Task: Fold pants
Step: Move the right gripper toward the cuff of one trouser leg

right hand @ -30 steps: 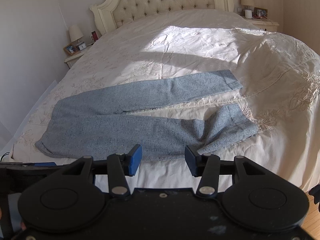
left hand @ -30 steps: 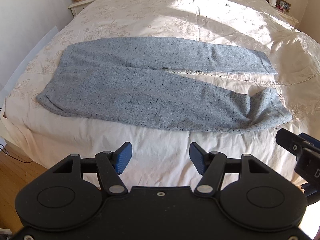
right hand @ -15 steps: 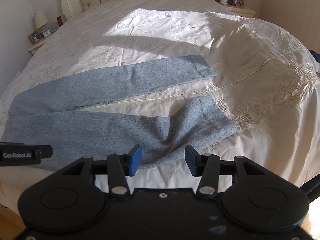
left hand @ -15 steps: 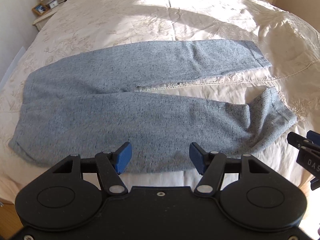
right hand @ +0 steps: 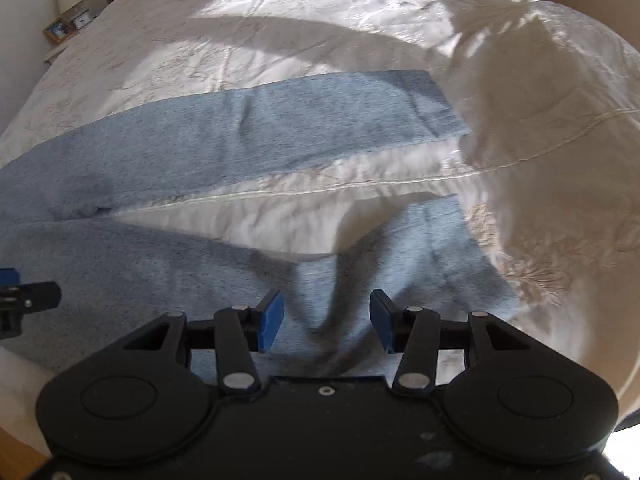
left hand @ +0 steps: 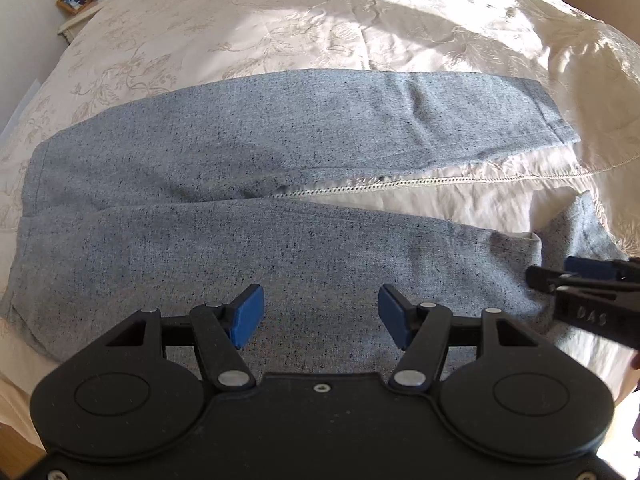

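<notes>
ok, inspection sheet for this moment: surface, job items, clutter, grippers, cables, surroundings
Surface: bed with cream embroidered bedspread, partly sunlit.
Job's things: grey pants spread flat, unfolded, legs apart; near leg's hem end rumpled.
Clutter: nothing seen.
Grippers: left gripper open over the near leg; right gripper open over the rumpled hem; neither holds cloth.
Cables: nothing seen.
Surroundings: nightstand with lamp, clock, photo frame; wood floor at the bed's edge.

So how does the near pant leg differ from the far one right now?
The far leg lies flat and nearly straight to its hem; the near leg is creased, with its cuff end kinked away from the gripper. The open right gripper is over the near leg's creased end and the open left gripper over its middle; neither is over the far leg. Both legs are the same grey-blue cloth, spread apart on the bedspread.
</notes>
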Demonstrator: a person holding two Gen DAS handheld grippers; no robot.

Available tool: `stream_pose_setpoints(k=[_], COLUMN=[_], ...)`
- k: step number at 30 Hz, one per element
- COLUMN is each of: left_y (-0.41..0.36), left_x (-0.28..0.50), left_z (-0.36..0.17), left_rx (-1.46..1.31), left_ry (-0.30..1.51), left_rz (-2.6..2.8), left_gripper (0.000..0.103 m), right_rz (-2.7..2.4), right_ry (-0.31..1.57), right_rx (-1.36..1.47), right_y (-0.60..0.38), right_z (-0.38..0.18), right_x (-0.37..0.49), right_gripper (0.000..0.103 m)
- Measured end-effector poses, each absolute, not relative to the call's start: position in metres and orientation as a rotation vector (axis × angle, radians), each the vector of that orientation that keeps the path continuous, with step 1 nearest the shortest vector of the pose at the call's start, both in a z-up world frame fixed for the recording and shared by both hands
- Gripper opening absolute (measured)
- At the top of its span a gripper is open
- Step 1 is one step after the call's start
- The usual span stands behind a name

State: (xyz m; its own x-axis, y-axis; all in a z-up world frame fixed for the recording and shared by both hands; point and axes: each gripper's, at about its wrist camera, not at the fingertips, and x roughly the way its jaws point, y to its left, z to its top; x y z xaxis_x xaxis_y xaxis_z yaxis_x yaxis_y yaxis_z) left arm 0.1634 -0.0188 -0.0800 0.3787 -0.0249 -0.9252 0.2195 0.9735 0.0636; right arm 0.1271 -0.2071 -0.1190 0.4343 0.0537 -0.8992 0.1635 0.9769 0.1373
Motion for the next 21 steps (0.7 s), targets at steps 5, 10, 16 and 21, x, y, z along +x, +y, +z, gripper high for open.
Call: stream_pose_setpoints(k=[5,10,16,21], left_y=[-0.020,-0.034,-0.059,-0.079], left_x=[0.158,0.151,0.144,0.140], left_z=[-0.078,-0.078,-0.079,-0.076], left_rx=[0.163,0.151,0.139,0.156], left_ry=[1.175,1.170,1.179,1.159], left_rz=[-0.054,-0.010,-0.018,-0.042], left_gripper=[0.065,0.065,0.065,0.065], right_rz=[0.085,-0.017,-0.128,-0.195], right_ry=[1.227,1.224,1.157,1.062], right_rx=[0.185,0.163,0.144,0.208], right_y=[-0.187,-0.243,-0.304,-0.349], right_z=[-0.163,-0.189,-0.169,-0.133], right_x=[0.153,0.180,0.176,0.136], right_gripper=[0.045,0.035,0.035,0.048])
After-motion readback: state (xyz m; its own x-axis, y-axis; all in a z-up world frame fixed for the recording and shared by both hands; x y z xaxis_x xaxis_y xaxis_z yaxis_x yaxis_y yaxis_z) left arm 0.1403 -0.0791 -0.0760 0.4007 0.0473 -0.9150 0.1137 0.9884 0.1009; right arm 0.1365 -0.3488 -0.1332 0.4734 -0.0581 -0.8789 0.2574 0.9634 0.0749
